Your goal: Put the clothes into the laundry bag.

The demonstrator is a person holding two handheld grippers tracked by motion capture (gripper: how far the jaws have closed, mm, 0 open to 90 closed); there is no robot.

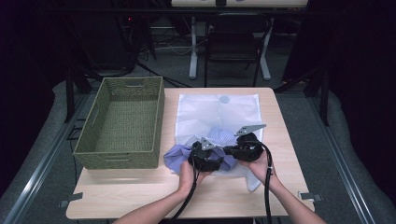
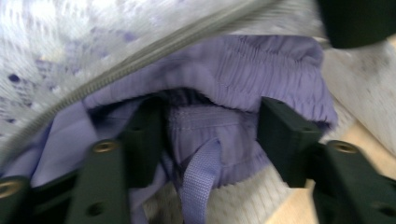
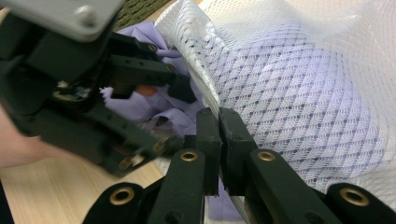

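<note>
The purple shorts (image 2: 243,79) lie half inside the white mesh bag (image 1: 217,109); soft, light, floppy, best pinched at the waistband; left gripper (image 2: 210,135) gapes around it; right gripper (image 3: 219,140) clamps the bag's edge.

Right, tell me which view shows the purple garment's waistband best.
The left gripper view: the gathered waistband and its drawstring sit close between the jaws. The high view gives just a small purple bunch at the mesh bag's opening; the right gripper view, crumpled purple folds.

High view looks down over the table (image 1: 140,196); both gripper views sit close on the purple garment (image 2: 261,79).
</note>
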